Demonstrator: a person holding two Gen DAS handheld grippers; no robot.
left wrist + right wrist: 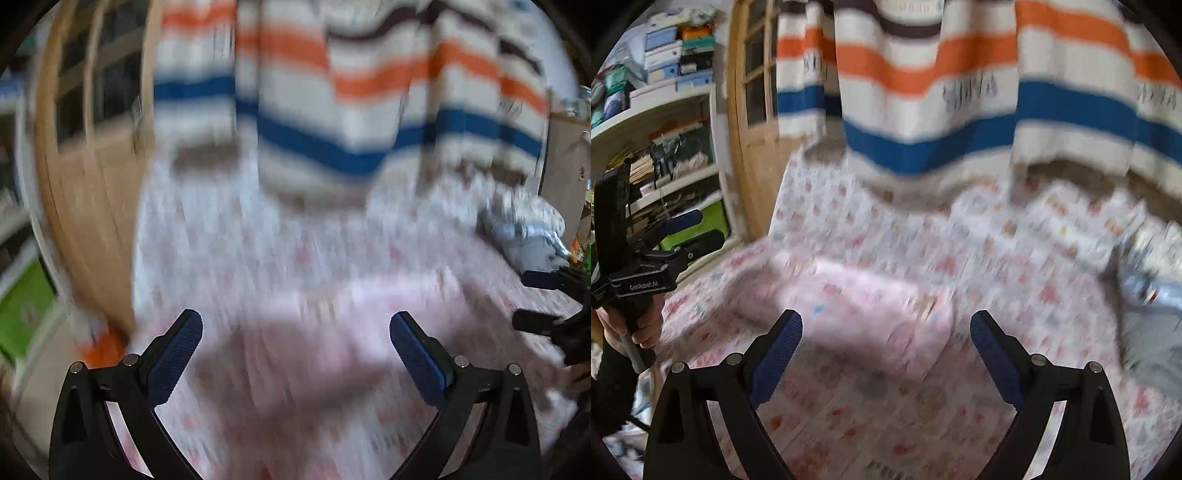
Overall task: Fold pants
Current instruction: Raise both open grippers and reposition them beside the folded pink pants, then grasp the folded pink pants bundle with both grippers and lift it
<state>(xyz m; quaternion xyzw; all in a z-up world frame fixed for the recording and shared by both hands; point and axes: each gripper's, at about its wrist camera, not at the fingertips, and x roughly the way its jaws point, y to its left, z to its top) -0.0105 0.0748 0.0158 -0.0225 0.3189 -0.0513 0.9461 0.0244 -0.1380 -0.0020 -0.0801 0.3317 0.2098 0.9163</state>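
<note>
Around the folded pants (871, 317) the bed (1015, 258) is left bare; passage is blocked behind by the curtain (923, 92) and rightward by a grey heap (1152, 314).

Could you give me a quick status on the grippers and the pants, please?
Left gripper open, empty. Right gripper open, empty. Pink pants folded on the patterned bedsheet, ahead of both. Nothing in the way.

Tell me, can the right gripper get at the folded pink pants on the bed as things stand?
Probably yes. The right gripper is open and empty, and the pink pants lie just ahead of its fingertips on the patterned bedsheet with nothing between. The left gripper stands off to the side.
</note>
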